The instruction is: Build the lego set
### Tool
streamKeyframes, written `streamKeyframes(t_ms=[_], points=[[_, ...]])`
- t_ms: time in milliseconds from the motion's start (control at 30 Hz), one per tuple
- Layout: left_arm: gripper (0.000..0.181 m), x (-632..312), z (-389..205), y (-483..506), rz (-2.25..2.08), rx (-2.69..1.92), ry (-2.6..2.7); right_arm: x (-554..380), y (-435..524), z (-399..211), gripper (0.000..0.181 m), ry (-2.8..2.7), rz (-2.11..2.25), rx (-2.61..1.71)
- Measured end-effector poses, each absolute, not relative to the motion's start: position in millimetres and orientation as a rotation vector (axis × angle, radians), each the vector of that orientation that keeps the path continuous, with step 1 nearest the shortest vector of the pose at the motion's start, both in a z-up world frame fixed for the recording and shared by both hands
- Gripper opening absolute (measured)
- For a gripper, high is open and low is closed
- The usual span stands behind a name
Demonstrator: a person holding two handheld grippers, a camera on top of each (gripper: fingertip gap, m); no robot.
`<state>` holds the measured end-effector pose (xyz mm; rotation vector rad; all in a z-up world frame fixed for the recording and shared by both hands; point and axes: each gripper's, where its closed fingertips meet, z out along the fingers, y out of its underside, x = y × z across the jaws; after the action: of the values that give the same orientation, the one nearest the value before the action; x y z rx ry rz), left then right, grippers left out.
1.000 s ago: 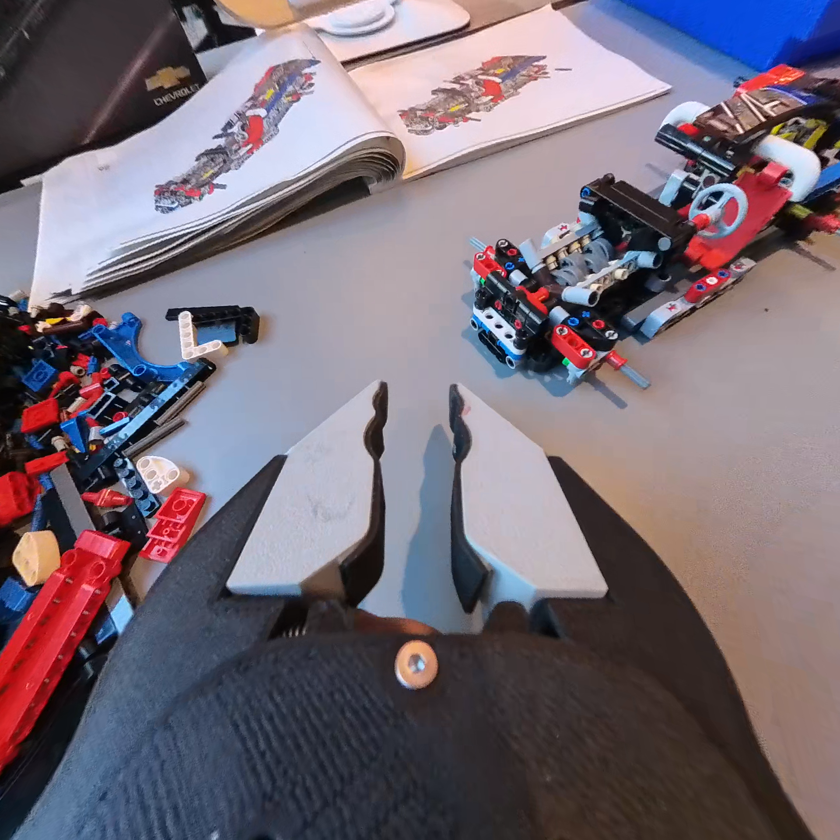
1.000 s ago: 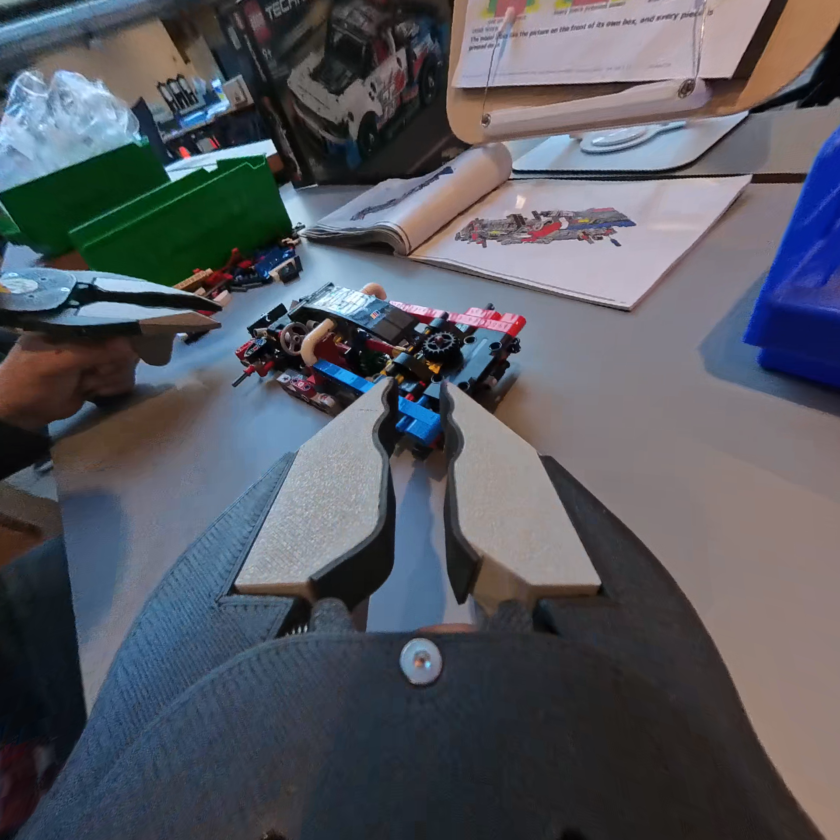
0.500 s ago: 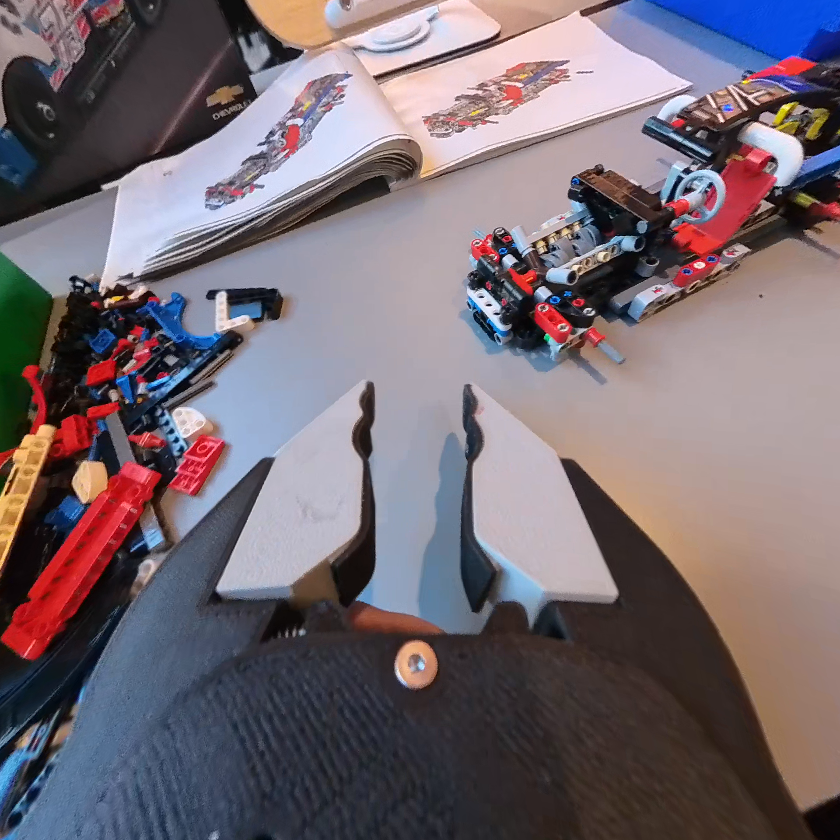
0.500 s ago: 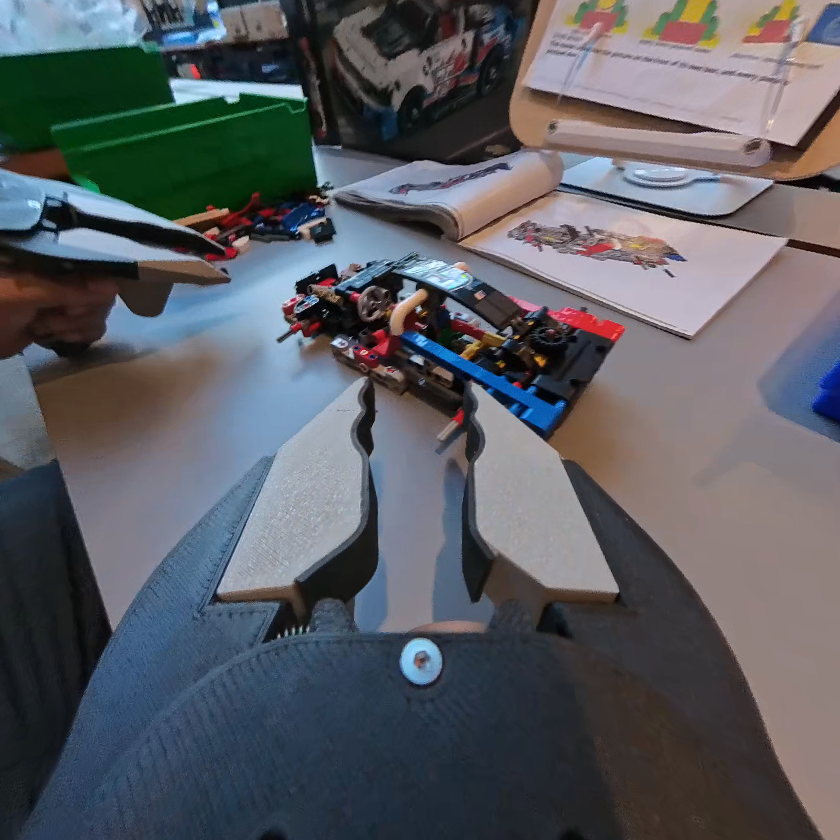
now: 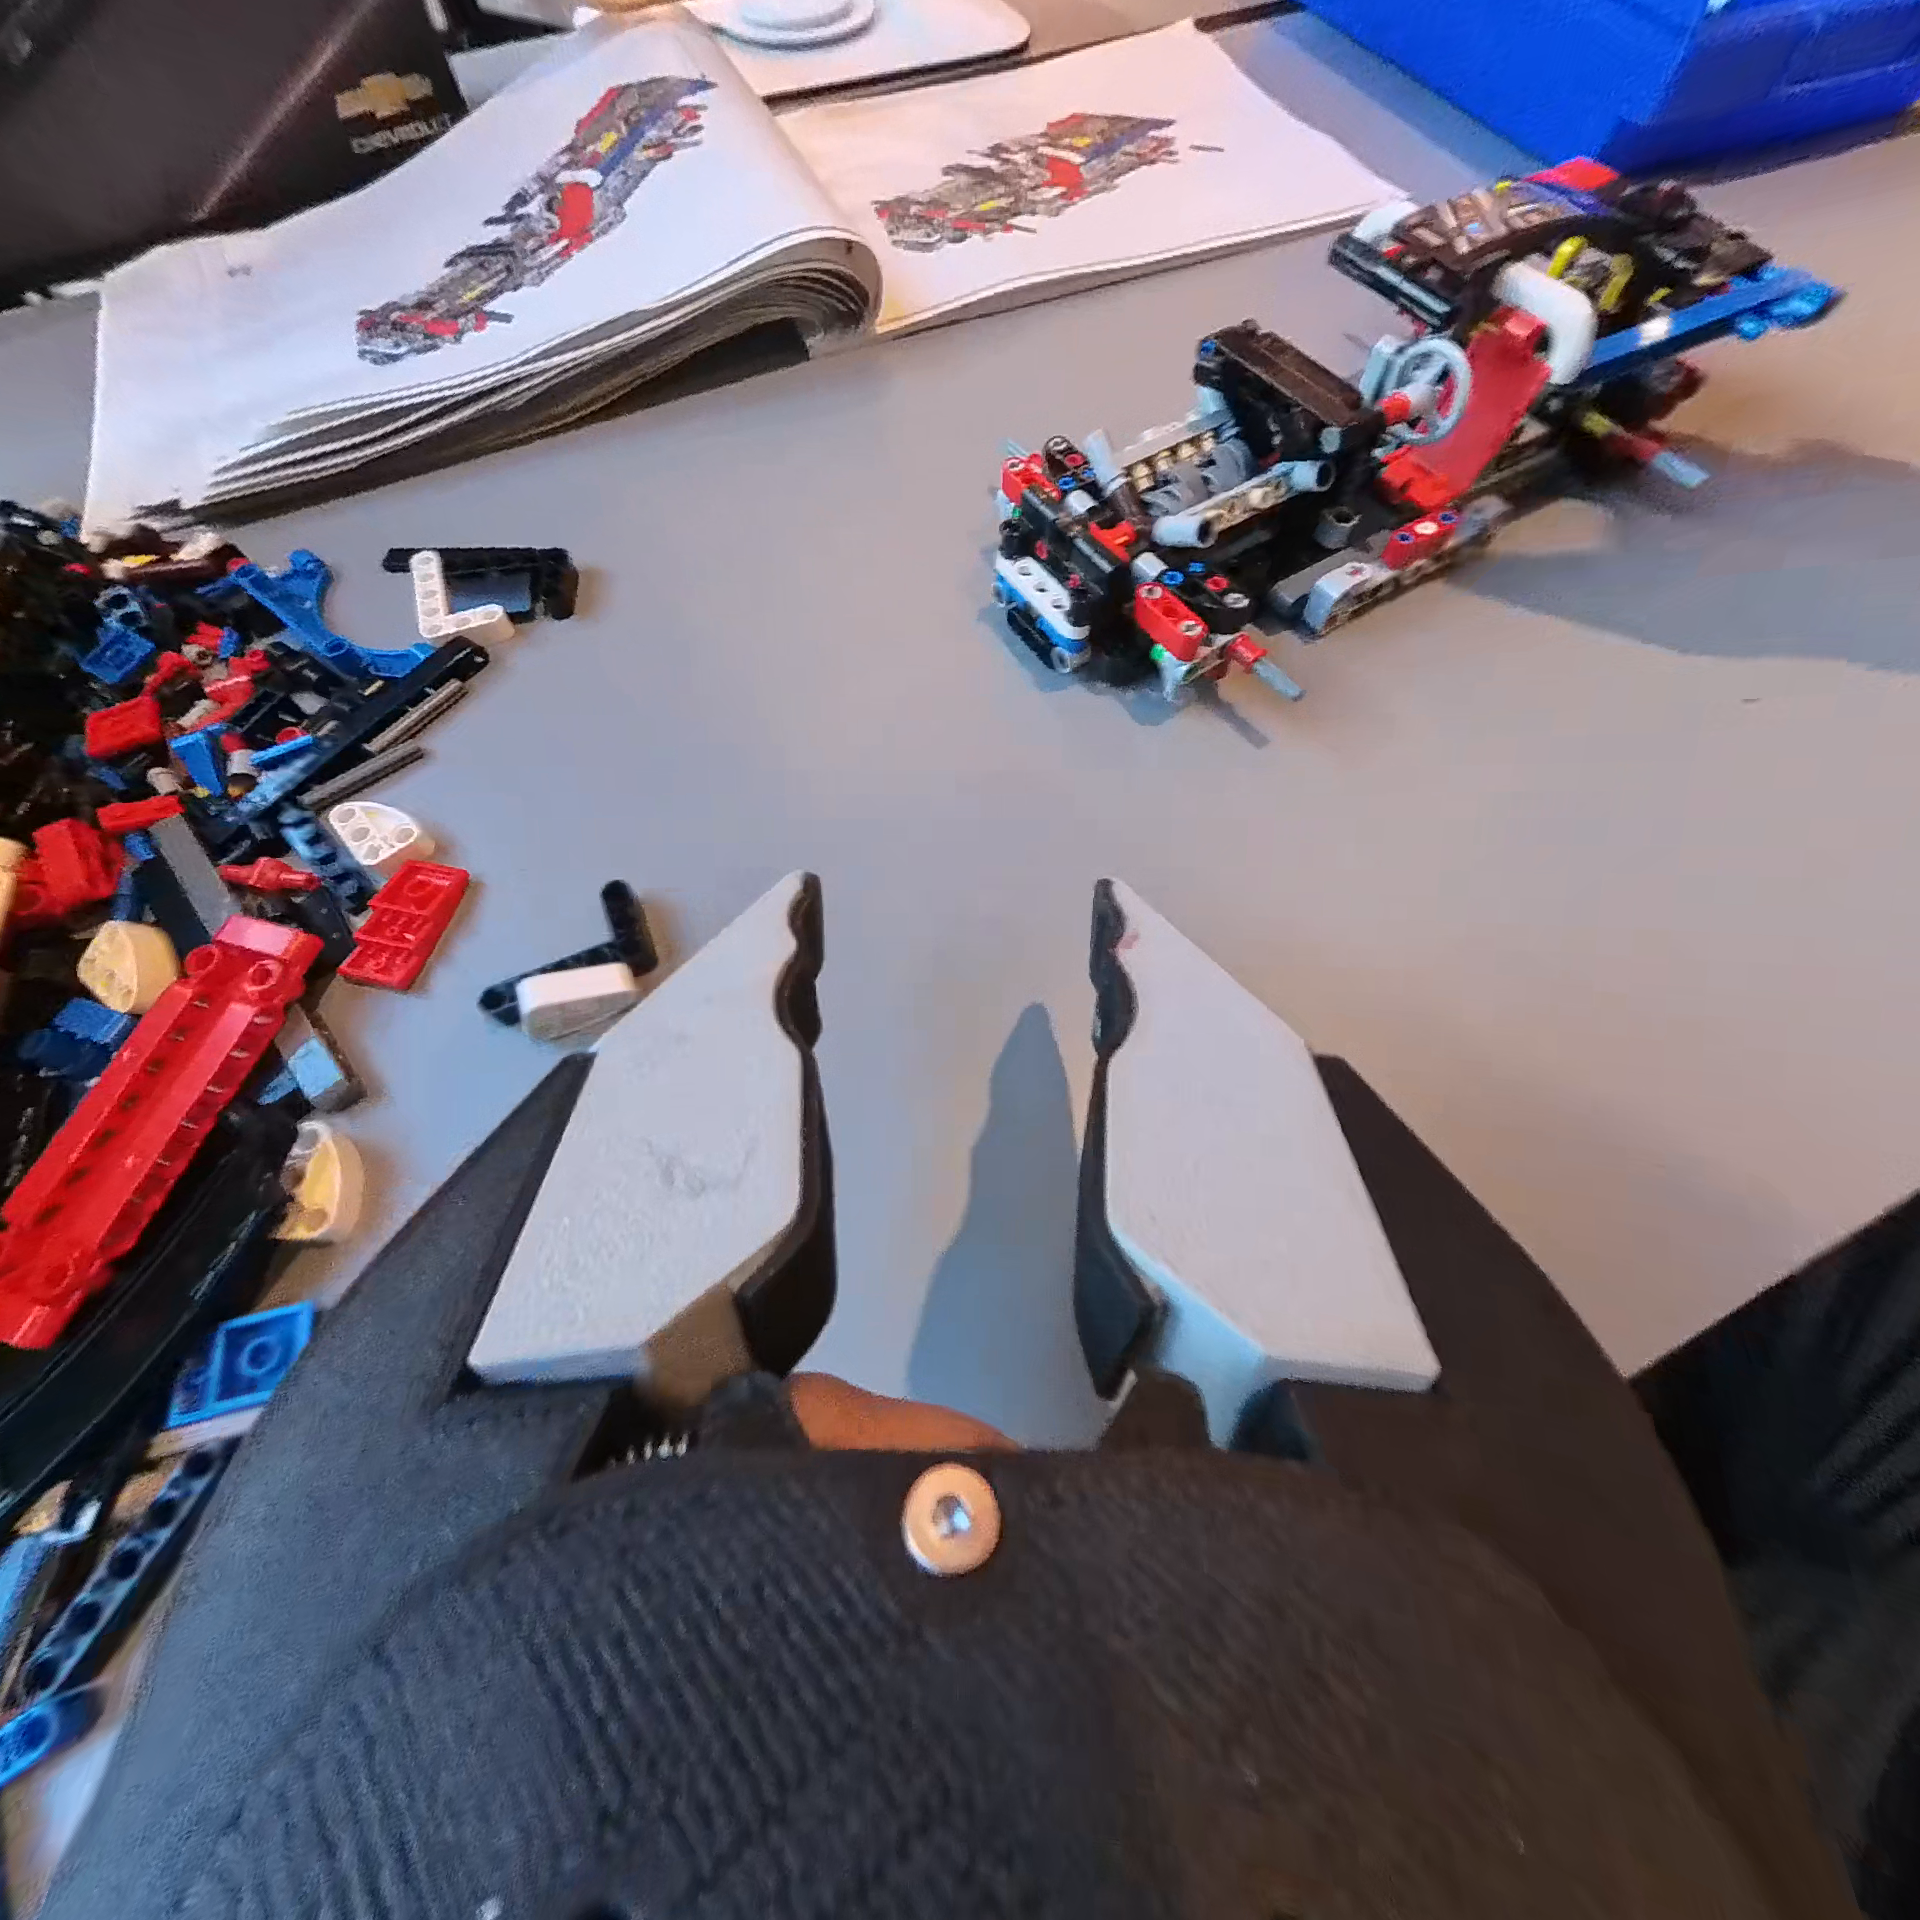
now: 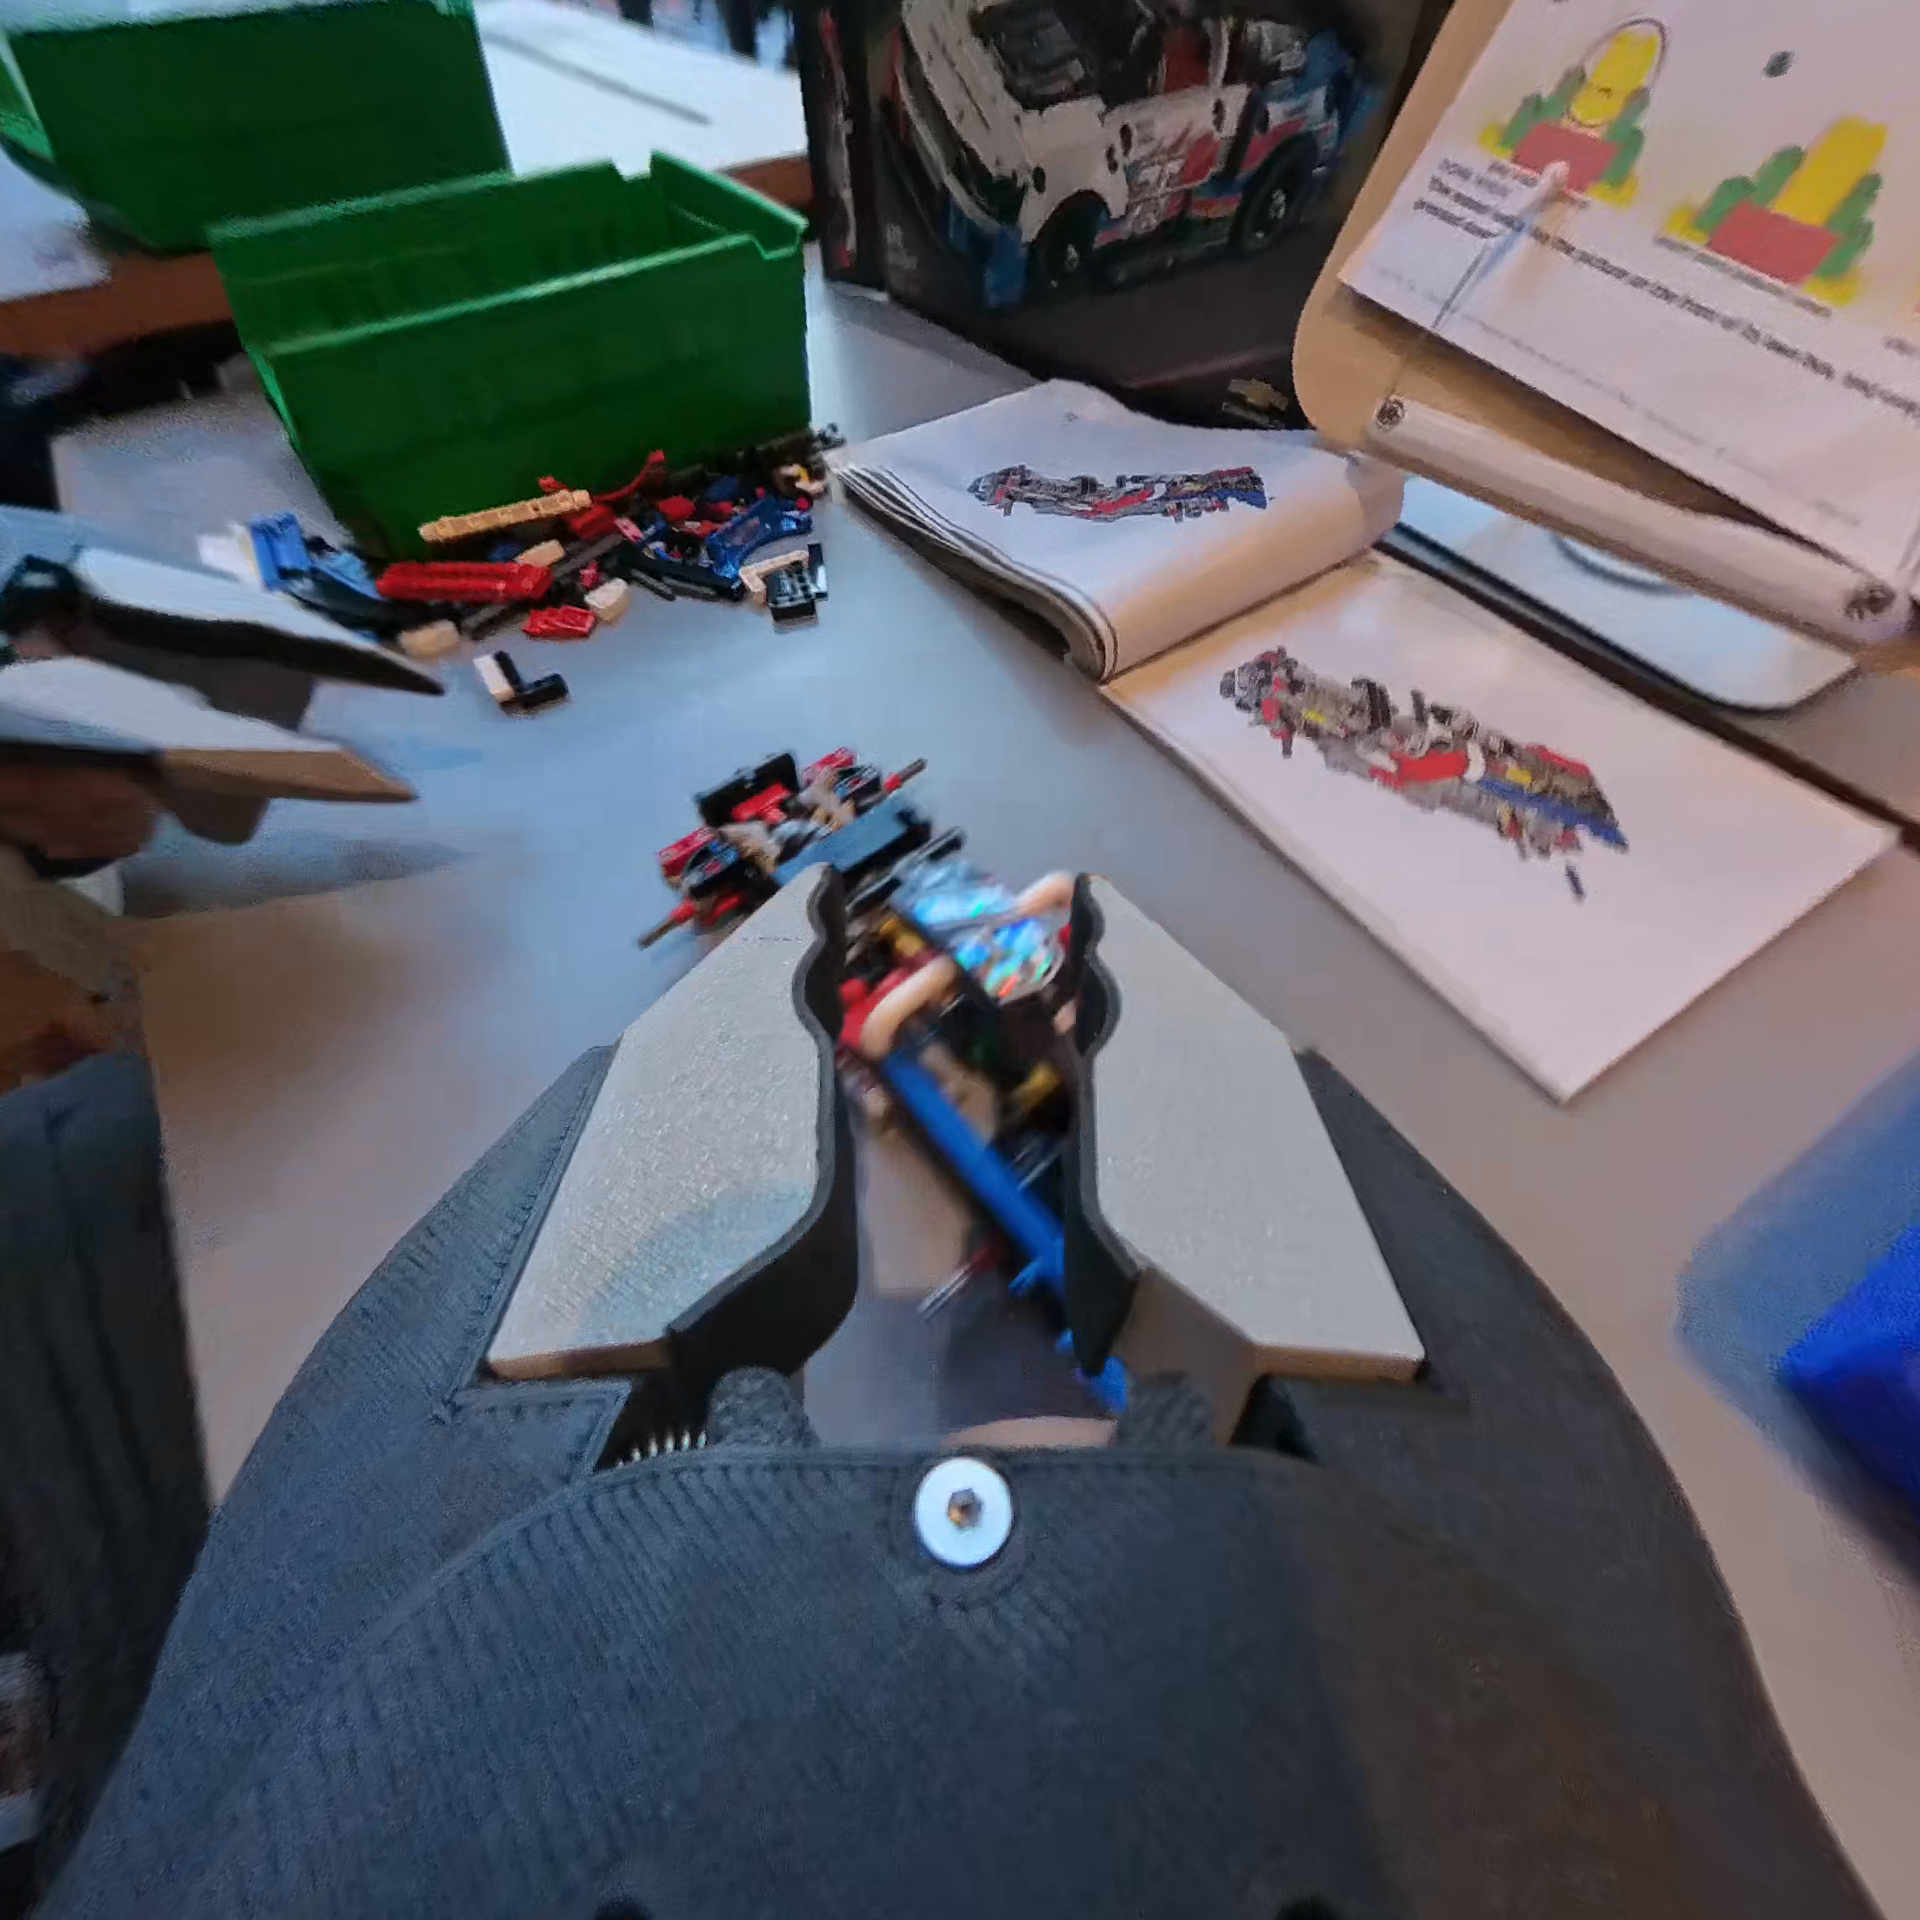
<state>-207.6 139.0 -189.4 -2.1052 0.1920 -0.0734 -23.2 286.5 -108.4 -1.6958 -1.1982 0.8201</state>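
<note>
**While both grippers gape, chassis waits on the table**

With nothing yet gripped, hovering low over the grey table (image 5: pixel 1455 1039): left gripper (image 5: pixel 956 904), jaws spread and empty, near the loose-parts pile (image 5: pixel 187 831) at the left. Just beside its left finger, a small black-and-white angled piece (image 5: pixel 566 987), apart from the heap, probably set aside as the next part. Farther right, resting on the table, the half-built lego car (image 5: pixel 1351 468), nose toward the pile, likely parked there for easy reach from either side.

Straddling the car's rear end (image 6: pixel 956 997): right gripper (image 6: pixel 956 904), jaws parted and not visibly clamped, though blur hides any contact; probably lining up to steady the model. Open at the far side, the instruction booklet (image 6: pixel 1299 748), facing the builder for reference. Behind the pile, a green bin (image 6: pixel 520 332).
</note>
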Motion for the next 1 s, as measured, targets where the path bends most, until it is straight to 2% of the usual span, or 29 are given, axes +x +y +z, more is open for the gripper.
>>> streamKeyframes(t_ms=[233,467,600,667,933,1000], points=[[0.048,-185.0,-187.4,148.0,-0.216,-2.086,0.219,-132.2,393.2,-133.9,0.039,-1.514,0.764,-1.863],[0.047,-192.7,-197.0,161.5,-0.224,-2.091,0.267,-213.1,409.2,-183.3,0.046,-1.736,0.724,-1.873],[0.047,-199.4,-196.6,167.9,-0.205,-2.09,0.291,-222.2,411.7,-215.8,0.042,-1.886,0.588,-1.903],[0.047,-204.2,-196.9,169.8,-0.178,-2.091,0.301,-225.5,415.1,-218.0,0.033,-1.906,0.529,-1.85],[0.044,-202.9,-199.6,170.3,-0.233,-2.105,0.277,-227.4,411.0,-223.4,0.026,-1.864,0.586,-1.794],[0.044,-201.7,-201.0,171.7,-0.217,-2.112,0.287,-225.3,402.5,-223.9,0.008,-1.87,0.638,-1.807]])
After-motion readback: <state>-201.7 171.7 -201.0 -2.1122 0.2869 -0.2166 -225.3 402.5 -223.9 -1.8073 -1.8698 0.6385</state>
